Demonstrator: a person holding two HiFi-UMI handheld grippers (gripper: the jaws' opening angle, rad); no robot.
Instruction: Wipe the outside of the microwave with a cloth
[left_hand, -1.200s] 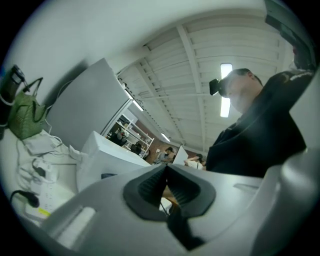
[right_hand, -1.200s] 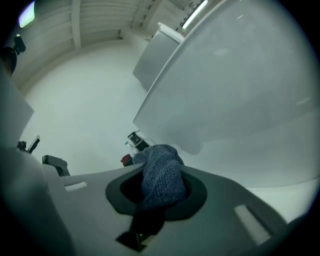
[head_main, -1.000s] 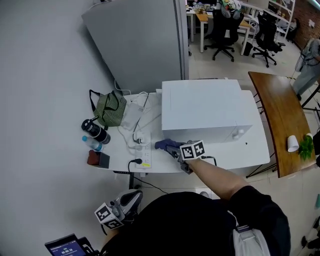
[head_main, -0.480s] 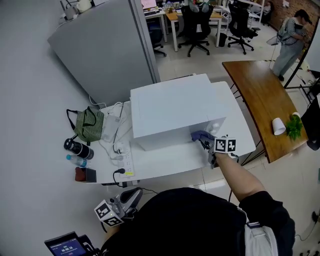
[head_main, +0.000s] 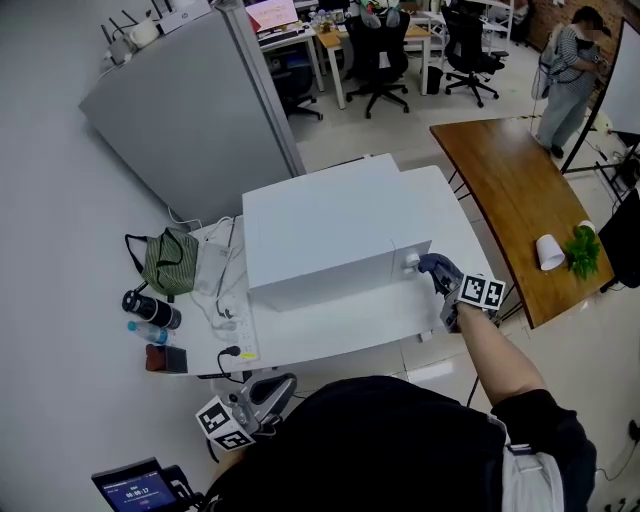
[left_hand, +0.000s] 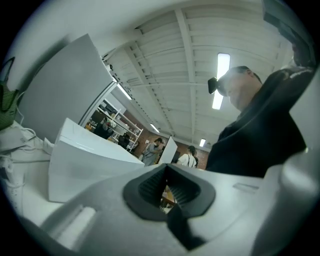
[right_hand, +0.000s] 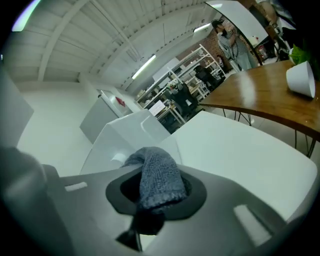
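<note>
Head view: right tool (head_main: 441, 279) is holding the blue cloth (head_main: 436, 266) up at the microwave's (head_main: 320, 235) front right corner

In the right gripper view the jaws are clamping down on the cloth (right_hand: 158, 177), which is sticking out past the tips in a fat wad. My guess is that's so the fabric meets the casing and not the plastic. The wad's long axis is running along the jaws and pointing at the front face by the knob (head_main: 410, 262); can't tell if it's actually touching. The microwave is sitting long side across the white table (head_main: 330, 330), front facing the person. The left tool (head_main: 280, 386) is hanging low by the body, well off the table, pads all but together on nothing, probably just parked out of the way.
</note>
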